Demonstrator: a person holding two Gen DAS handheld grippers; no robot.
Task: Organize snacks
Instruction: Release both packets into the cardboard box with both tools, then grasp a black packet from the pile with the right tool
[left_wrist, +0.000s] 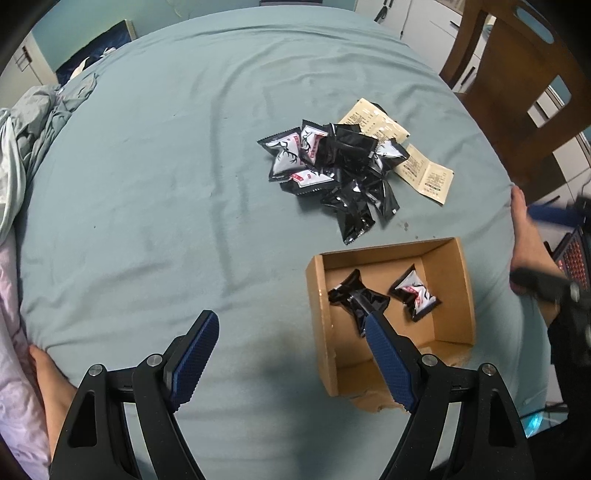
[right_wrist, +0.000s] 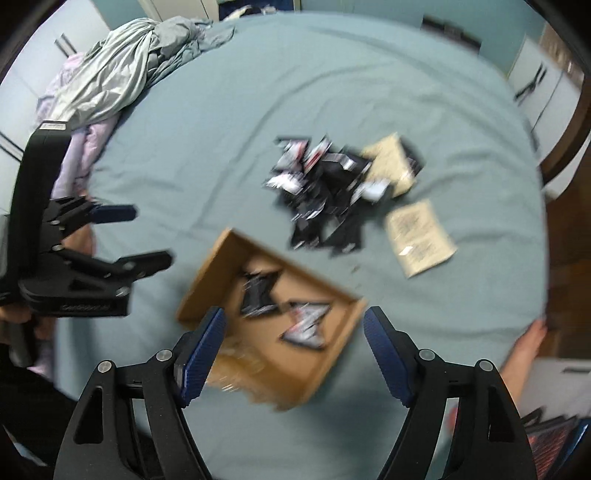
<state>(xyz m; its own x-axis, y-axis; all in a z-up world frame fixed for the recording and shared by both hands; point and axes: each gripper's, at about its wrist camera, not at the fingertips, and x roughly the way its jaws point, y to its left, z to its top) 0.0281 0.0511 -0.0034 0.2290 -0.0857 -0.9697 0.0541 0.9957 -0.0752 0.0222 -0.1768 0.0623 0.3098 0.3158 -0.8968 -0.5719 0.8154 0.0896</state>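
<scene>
Both the left gripper (left_wrist: 291, 328) and the right gripper (right_wrist: 293, 325) stood apart and empty over the box (left_wrist: 448, 295), which held two packets (left_wrist: 415, 293). The pile (left_wrist: 332, 166) lay beyond. In the blurred right view, a hasty grab probably risked scattering it or nudging the box

The right gripper (right_wrist: 293, 328), black with blue ridged pads, hangs with jaws apart over an open brown cardboard box (right_wrist: 207, 273) holding two dark snack packets (right_wrist: 258, 291); a blurred heap of black-and-white packets (right_wrist: 325, 192) lies beyond on the grey-blue sheet (right_wrist: 295, 81); the left gripper (right_wrist: 147, 236) stands at left.
</scene>
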